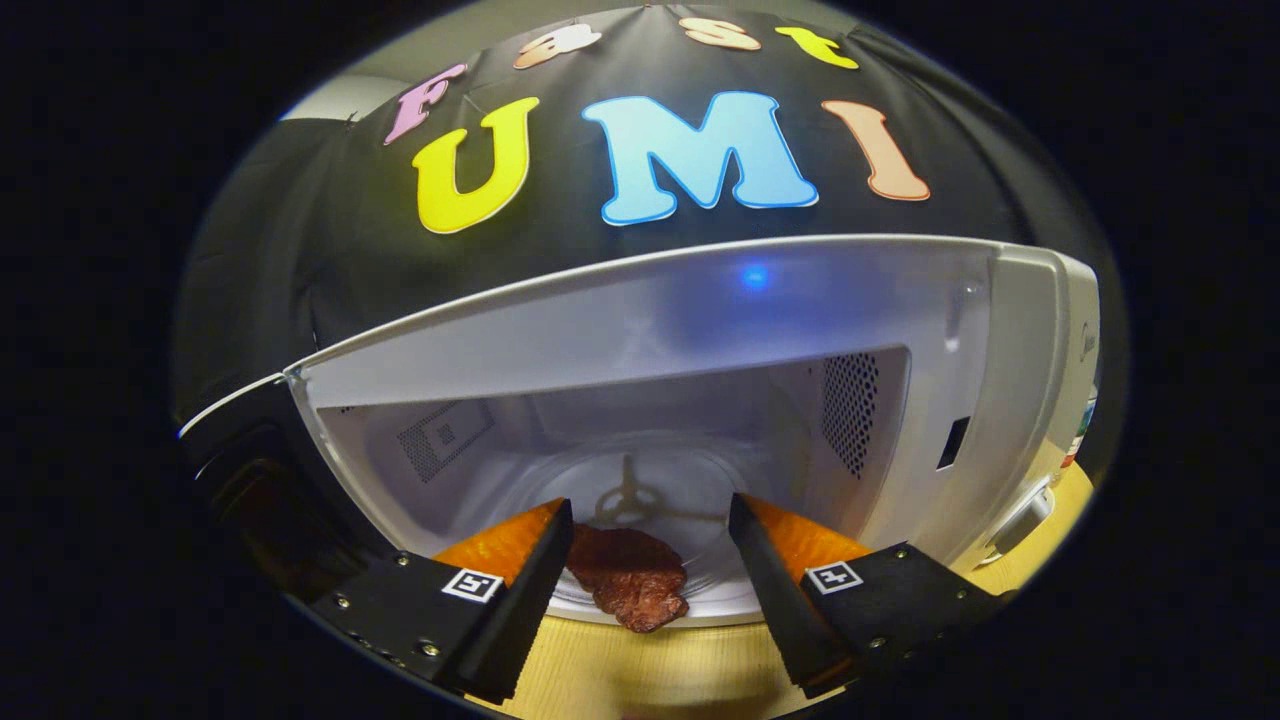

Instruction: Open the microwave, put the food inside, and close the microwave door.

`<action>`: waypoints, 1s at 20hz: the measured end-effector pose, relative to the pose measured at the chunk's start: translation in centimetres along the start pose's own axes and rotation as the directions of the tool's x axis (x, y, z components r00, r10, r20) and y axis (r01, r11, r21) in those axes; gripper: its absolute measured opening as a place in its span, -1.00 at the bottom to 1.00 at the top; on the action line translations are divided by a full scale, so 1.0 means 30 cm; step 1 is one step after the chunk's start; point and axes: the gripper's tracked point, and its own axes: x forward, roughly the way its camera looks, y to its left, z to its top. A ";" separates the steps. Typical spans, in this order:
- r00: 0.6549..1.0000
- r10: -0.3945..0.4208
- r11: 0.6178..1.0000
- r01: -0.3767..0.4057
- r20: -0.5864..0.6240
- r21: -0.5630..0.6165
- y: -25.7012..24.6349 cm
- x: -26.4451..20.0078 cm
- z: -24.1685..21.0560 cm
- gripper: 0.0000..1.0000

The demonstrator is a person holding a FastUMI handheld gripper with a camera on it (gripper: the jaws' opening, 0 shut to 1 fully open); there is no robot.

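Microwave [640, 330] open — food [628, 577] inside, fingers [560, 540] apart

White microwave [1010, 400] with dotted vents at centre; reddish-brown meat [630, 580] at lower centre on a pale wooden table [660, 670].

Brown food [630, 590] at open microwave's [700, 330] sill

The gripper [650, 530] has two wedge-shaped fingers on blocky mounts, standing spread apart. Each mount carries a small square black-and-white marker tag on top. Small round screws dot the mounts, toward 8 o'clock on one and 4 o'clock on the other.
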 end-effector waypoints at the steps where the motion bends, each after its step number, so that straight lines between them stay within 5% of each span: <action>1: 1.000 0.010 1.000 -0.010 -0.010 -0.002 0.008 -0.020 0.000 0.89; 12: 0.983 0.140 0.987 -0.130 0.117 -0.090 0.202 -0.514 0.186 0.90; 20: 0.953 0.277 0.957 -0.262 0.124 -0.122 0.448 -0.843 0.183 0.89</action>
